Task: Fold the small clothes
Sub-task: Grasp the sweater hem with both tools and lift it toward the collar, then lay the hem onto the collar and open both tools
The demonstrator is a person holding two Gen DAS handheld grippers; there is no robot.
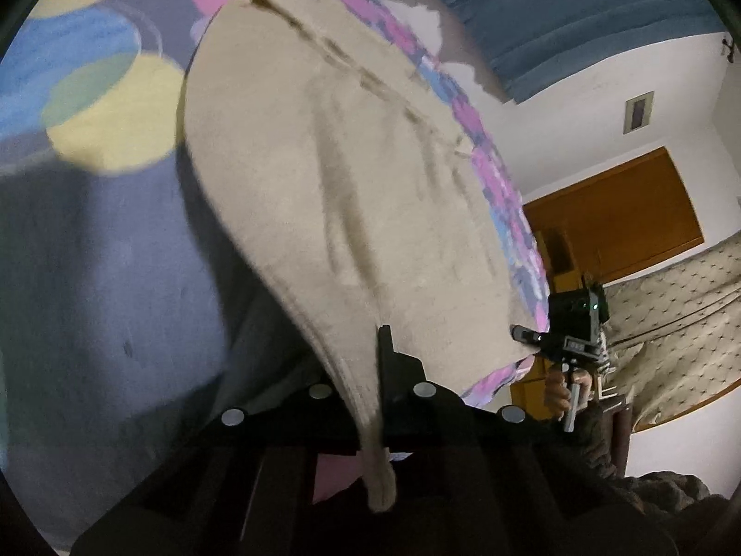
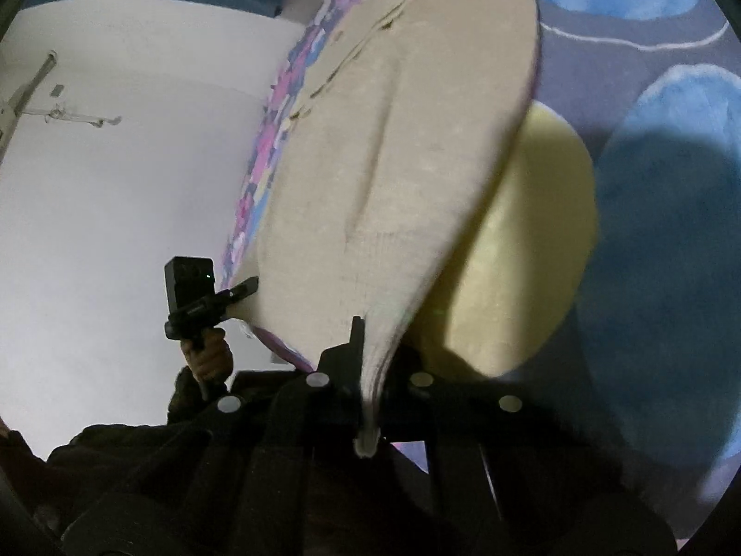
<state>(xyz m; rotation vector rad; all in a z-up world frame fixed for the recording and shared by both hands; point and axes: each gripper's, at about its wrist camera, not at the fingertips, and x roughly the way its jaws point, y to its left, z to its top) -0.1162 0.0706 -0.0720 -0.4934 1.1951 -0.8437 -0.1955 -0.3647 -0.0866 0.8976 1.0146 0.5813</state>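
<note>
A small beige garment with a pink and purple patterned underside hangs stretched between my two grippers. In the left wrist view my left gripper is shut on one bottom corner, and the fabric edge runs down between its dark fingers. Off to the right of that view, my right gripper pinches the other corner, with a hand on its handle. The right wrist view shows the same beige garment with my right gripper shut on its hem, and my left gripper clamping the far corner.
Below the garment lies a dark blue surface with big yellow and blue circles. A blue curtain, a white wall, a wooden door and a quilted beige cover stand beyond.
</note>
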